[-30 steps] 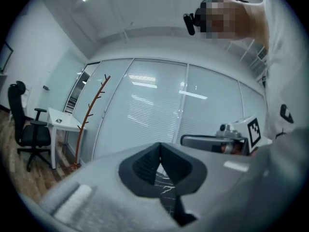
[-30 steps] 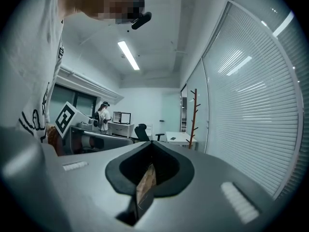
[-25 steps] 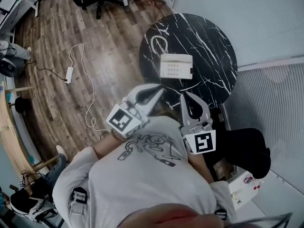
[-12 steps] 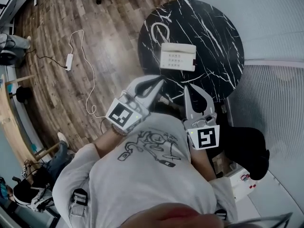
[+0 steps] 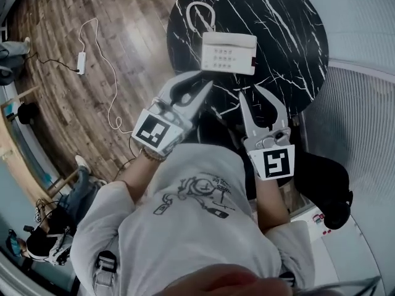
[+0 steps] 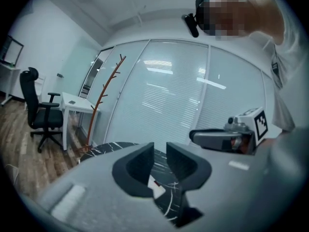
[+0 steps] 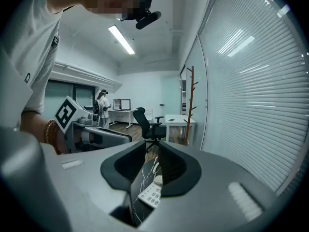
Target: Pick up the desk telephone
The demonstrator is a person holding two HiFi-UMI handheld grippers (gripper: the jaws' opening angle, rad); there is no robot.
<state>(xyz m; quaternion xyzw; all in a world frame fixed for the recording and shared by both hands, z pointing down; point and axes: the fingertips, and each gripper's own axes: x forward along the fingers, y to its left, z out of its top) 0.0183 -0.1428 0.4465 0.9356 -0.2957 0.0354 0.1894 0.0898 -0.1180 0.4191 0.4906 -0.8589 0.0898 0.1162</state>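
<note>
The white desk telephone [image 5: 228,52] sits on the round black marble table [image 5: 296,54], keypad up. My left gripper [image 5: 207,86] hovers just short of the phone's near left corner. My right gripper [image 5: 250,93] hovers just short of its near right side. Neither touches it. The jaws of both are opening, a narrow gap shows, and nothing lies between the pads. In the left gripper view a white piece of the phone [image 6: 155,187] peeks through the gap of that gripper [image 6: 160,154]. In the right gripper view the keypad [image 7: 150,194] lies beyond the jaws of that gripper [image 7: 152,156].
A coiled cord [image 5: 200,17] lies on the table behind the phone. A white cable and power strip [image 5: 80,60] trail over the wooden floor at left. A slatted glass wall [image 5: 364,103] runs close along the right. An office chair [image 6: 41,112] and coat rack [image 6: 104,95] stand beyond the table.
Both grippers have moved forward and down toward the telephone. Their jaws, closed before, now show a narrow gap. The phone has not shifted on the table.
</note>
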